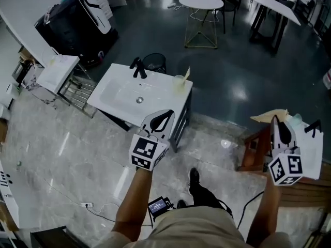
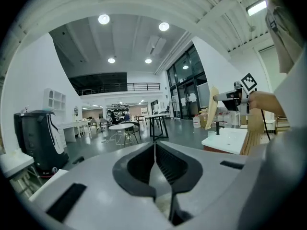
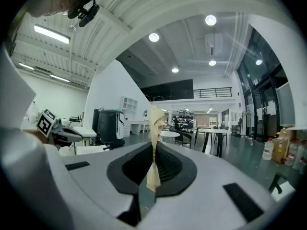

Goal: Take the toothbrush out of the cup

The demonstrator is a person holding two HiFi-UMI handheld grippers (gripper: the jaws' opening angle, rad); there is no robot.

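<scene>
White glossy basin bench on pale marbled floor. The slim toothbrush stands in a clear cup at its corner. My left tool is together, empty; my right tool clamps a cream strip, perhaps paper.

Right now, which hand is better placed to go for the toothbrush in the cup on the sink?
Left. The left gripper is empty, shut, right by the sink whose corner carries the cup and toothbrush. The right gripper is farther off, shut on a beige strip.
</scene>
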